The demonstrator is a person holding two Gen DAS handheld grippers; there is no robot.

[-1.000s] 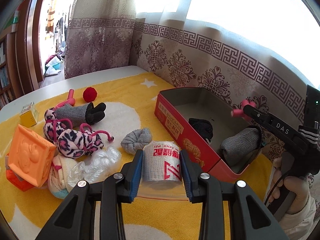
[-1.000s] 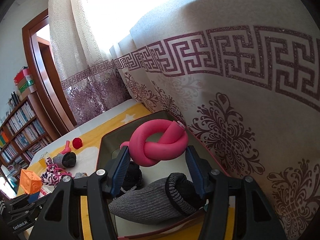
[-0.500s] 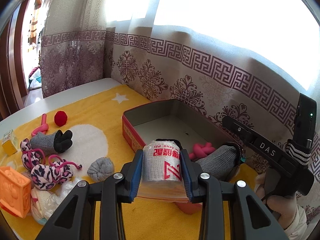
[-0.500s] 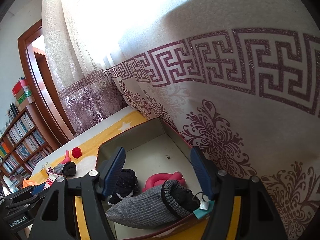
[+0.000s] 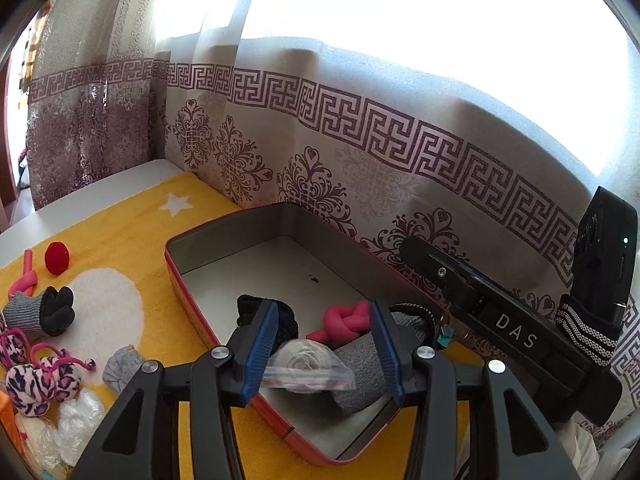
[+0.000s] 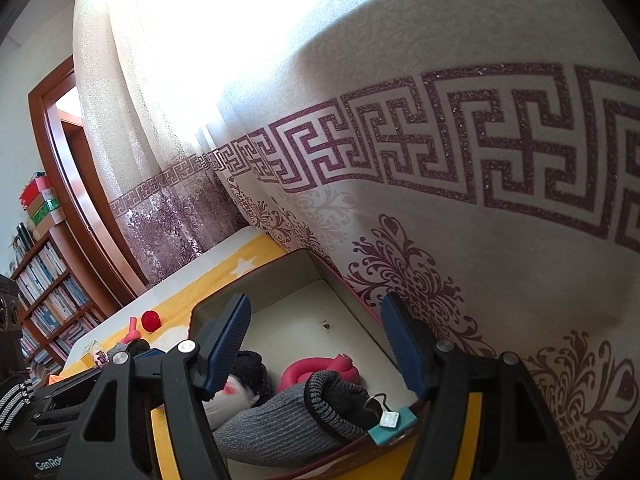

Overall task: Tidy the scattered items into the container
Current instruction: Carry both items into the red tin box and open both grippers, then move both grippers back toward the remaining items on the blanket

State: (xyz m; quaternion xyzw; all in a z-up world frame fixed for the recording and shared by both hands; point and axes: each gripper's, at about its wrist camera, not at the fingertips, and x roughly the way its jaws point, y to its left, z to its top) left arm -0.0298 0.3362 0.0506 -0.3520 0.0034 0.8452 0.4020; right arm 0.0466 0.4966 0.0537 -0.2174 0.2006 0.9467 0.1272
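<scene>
The left hand-held gripper (image 5: 326,354) is opening over the red tin (image 5: 176,280), its pads clear of the bagged bandage roll (image 5: 306,364) dropping between them onto the grey sock (image 5: 360,364); the right hand-held gripper (image 6: 320,344) hovers wide open, empty, above the tin's near end

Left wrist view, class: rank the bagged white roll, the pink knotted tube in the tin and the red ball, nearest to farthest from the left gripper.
1. Bagged white roll, between the opening left gripper jaws.
2. Pink knotted tube, just beyond, in the tin.
3. Red ball, far left on the yellow mat.
</scene>
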